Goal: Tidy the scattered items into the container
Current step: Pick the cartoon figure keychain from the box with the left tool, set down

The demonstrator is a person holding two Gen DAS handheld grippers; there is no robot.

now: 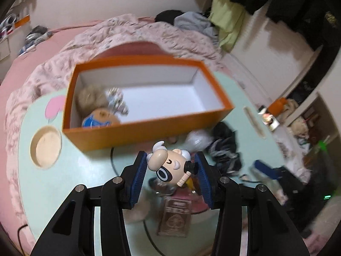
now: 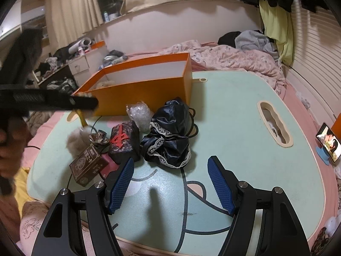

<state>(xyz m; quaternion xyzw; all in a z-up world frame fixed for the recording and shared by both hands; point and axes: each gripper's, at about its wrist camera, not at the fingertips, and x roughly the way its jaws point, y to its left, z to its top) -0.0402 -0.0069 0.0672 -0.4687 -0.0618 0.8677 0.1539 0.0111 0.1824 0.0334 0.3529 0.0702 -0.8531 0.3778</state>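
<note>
My left gripper is shut on a small cartoon figurine with a beige head, held above the mint-green table just in front of the orange box. The box holds a furry toy, a silver item and a blue-and-brown item. My right gripper is open and empty, low over the table near a black lace-trimmed cloth. A mahjong-tile block, a brown card box, a fur pompom, a metal cup and a bubble-wrap bag lie left of it.
The mint table sits on a pink bed with a rumpled blanket. It has a slot cut-out and a round recess. A phone on a blue stand is at the right. The left gripper's arm crosses the right wrist view.
</note>
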